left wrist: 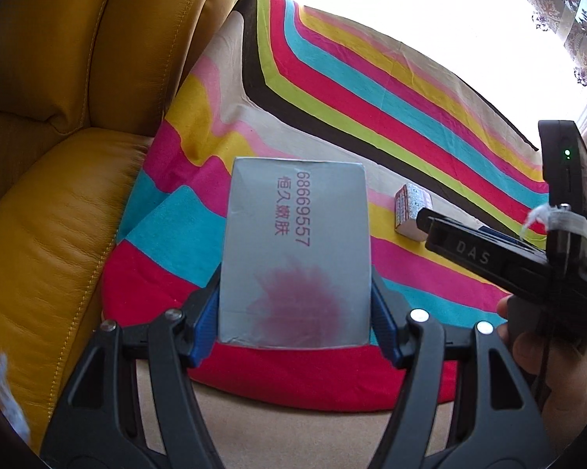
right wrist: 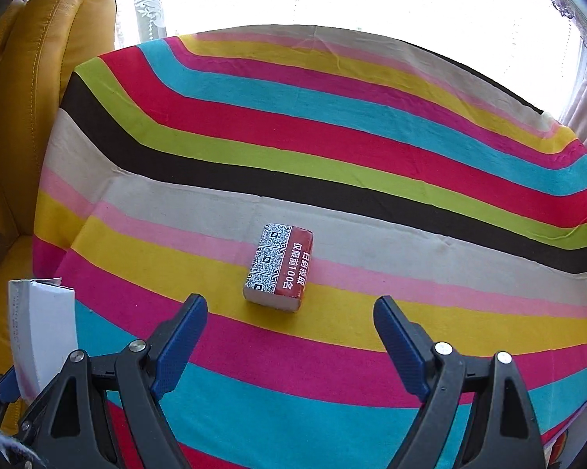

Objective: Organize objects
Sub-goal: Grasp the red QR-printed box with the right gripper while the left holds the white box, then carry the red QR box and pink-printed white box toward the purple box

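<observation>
My left gripper [left wrist: 295, 312] is shut on a grey box [left wrist: 297, 250] with red digits and a pink flower print; its blue pads [left wrist: 205, 320] press both long sides and the box is lifted above the striped cloth. The same box shows as a white edge [right wrist: 43, 332] at the lower left of the right wrist view. A small tissue pack [right wrist: 280, 267] with QR codes and a red band lies on the yellow stripe; it also appears as the tissue pack [left wrist: 410, 211] right of the box. My right gripper [right wrist: 289, 312] stands open just in front of the pack, nothing between its fingers.
A striped cloth [right wrist: 332, 148] covers the table. A yellow leather armchair [left wrist: 59, 136] stands close on the left, touching the cloth's edge. A bright window with lace curtains [right wrist: 149, 0] lies behind. The right gripper's body and a hand [left wrist: 528, 344] sit at the right of the left wrist view.
</observation>
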The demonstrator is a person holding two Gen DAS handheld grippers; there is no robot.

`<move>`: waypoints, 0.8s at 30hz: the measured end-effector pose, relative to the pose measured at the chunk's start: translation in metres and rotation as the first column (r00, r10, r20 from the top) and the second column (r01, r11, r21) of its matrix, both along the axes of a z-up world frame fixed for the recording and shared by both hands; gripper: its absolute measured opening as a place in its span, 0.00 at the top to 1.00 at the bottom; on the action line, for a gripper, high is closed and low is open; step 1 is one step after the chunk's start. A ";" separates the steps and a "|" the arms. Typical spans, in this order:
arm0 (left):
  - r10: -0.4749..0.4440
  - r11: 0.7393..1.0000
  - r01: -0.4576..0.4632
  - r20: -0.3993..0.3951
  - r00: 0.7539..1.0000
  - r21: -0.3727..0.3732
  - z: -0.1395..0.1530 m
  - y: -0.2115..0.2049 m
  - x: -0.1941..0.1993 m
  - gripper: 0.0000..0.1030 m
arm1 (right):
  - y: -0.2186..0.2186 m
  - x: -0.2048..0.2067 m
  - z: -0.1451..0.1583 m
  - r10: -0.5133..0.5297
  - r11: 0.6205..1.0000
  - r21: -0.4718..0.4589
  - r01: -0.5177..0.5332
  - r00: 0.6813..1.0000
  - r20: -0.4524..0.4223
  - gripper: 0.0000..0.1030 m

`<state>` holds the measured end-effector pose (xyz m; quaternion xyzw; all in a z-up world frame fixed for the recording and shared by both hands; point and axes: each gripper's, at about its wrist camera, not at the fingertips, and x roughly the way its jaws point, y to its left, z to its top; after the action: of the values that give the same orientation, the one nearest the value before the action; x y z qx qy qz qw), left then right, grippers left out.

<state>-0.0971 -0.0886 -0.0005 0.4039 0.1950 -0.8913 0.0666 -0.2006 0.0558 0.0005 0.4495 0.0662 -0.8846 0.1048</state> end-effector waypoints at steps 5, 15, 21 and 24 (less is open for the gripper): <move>-0.008 1.000 0.008 0.003 1.000 0.013 -0.002 0.000 -0.004 0.33 | -0.003 -0.017 -0.011 -0.025 1.000 -0.017 0.025 0.999 0.030 0.17; -0.013 1.000 0.013 0.022 1.000 0.029 -0.008 -0.001 -0.009 0.33 | -0.015 -0.037 -0.028 -0.013 1.000 0.010 0.013 0.999 0.039 0.33; -0.025 0.999 0.024 0.048 0.999 0.028 -0.012 0.002 -0.013 0.33 | -0.014 -0.031 -0.033 0.022 0.999 0.030 -0.024 0.998 0.052 0.58; -0.027 0.999 0.026 0.055 0.998 0.026 -0.013 0.004 -0.013 0.33 | -0.002 -0.014 -0.022 0.019 1.000 0.015 -0.019 1.000 0.025 0.58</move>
<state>-0.1102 -0.0851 -0.0136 0.4317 0.1988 -0.8781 0.0551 -0.2147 0.0539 -0.0213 0.4607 0.0758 -0.8774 0.1107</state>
